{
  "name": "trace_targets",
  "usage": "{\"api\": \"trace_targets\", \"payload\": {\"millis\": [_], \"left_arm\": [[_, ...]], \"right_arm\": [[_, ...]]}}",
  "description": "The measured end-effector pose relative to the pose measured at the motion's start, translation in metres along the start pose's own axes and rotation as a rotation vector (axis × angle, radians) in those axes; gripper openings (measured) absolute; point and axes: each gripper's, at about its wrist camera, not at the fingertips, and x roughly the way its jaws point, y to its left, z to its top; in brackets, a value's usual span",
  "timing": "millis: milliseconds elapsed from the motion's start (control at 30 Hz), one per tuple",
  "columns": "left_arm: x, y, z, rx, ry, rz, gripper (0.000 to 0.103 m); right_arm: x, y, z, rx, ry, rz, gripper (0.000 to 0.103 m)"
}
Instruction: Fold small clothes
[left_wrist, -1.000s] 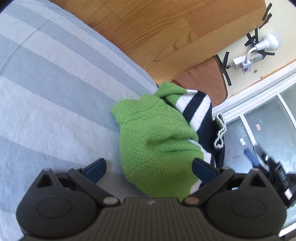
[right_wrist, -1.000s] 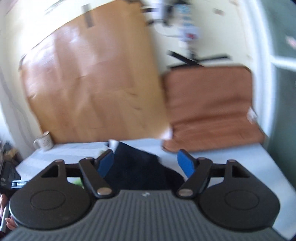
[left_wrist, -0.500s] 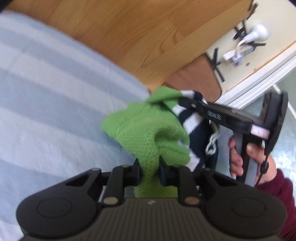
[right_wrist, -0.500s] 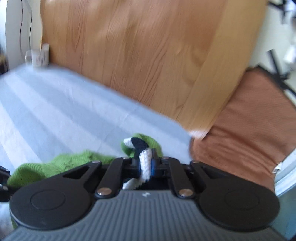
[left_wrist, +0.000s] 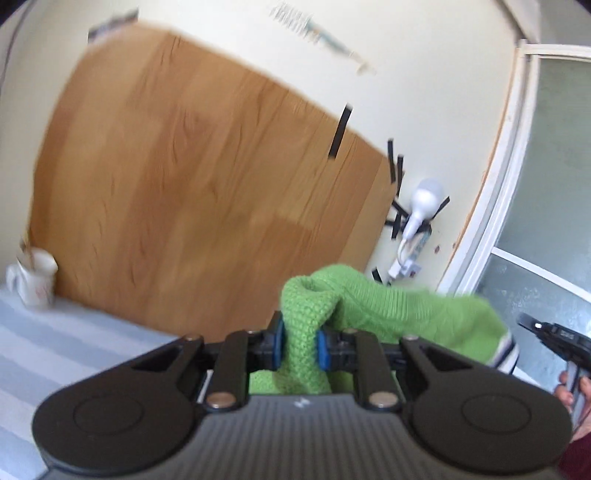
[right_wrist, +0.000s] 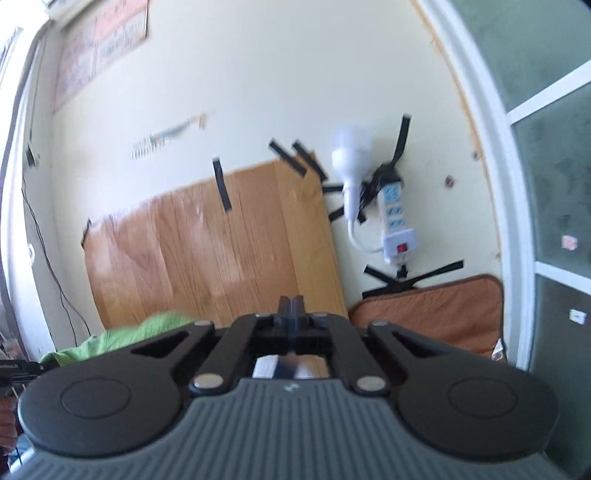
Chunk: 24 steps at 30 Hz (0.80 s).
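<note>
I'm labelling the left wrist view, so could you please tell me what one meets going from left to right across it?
White mug on the striped bed cover → wooden board against the wall → green knitted garment pinched in the left gripper → white lamp taped to the wall → window frame → right gripper.

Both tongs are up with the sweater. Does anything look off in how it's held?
The left tongs pinch a bunched wad of the green sweater, not a flat edge. The right tongs look fully closed with no fabric visible between their tips, only striped cloth below.
</note>
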Motion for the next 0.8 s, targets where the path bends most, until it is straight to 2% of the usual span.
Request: {"api": "trace_targets", "payload": {"millis": [67, 100, 167, 233, 267, 300, 367, 467, 500, 600, 667, 733, 800], "left_arm": [[-0.021, -0.010, 0.008, 0.049, -0.030, 0.027, 0.016], [-0.023, -0.018, 0.010, 0.064, -0.019, 0.033, 0.016], [-0.022, -0.027, 0.007, 0.108, 0.036, 0.059, 0.016], [-0.014, -0.034, -0.013, 0.183, 0.109, 0.111, 0.016], [-0.009, -0.036, -0.022, 0.208, 0.137, 0.129, 0.016], [-0.007, -0.032, -0.033, 0.225, 0.166, 0.141, 0.016], [-0.013, -0.021, -0.048, 0.227, 0.189, 0.159, 0.016], [-0.027, -0.009, -0.053, 0.198, 0.167, 0.173, 0.016], [-0.031, -0.005, -0.052, 0.185, 0.158, 0.174, 0.016], [-0.041, 0.001, -0.047, 0.169, 0.139, 0.191, 0.016], [-0.044, 0.002, -0.045, 0.172, 0.135, 0.196, 0.016], [-0.045, 0.003, -0.044, 0.176, 0.137, 0.199, 0.016], [-0.048, 0.001, -0.045, 0.178, 0.137, 0.199, 0.016]], "right_arm": [[-0.013, -0.001, 0.000, 0.007, -0.027, 0.001, 0.003], [-0.015, 0.002, -0.001, 0.001, -0.019, 0.009, 0.003], [-0.006, 0.010, -0.008, -0.038, 0.035, 0.049, 0.007], [0.001, 0.029, -0.029, -0.080, 0.087, 0.088, 0.012], [0.009, 0.038, -0.042, -0.093, 0.127, 0.131, 0.029], [0.017, 0.047, -0.058, -0.103, 0.163, 0.175, 0.061], [0.030, 0.069, -0.096, -0.140, 0.212, 0.246, 0.086], [0.056, 0.103, -0.165, -0.213, 0.362, 0.373, 0.087], [0.066, 0.111, -0.188, -0.221, 0.424, 0.388, 0.087], [0.097, 0.120, -0.247, -0.189, 0.572, 0.369, 0.087], [0.118, 0.119, -0.275, -0.158, 0.639, 0.322, 0.087], [0.130, 0.122, -0.288, -0.073, 0.682, 0.365, 0.070], [0.134, 0.132, -0.286, -0.044, 0.690, 0.424, 0.021]]}}
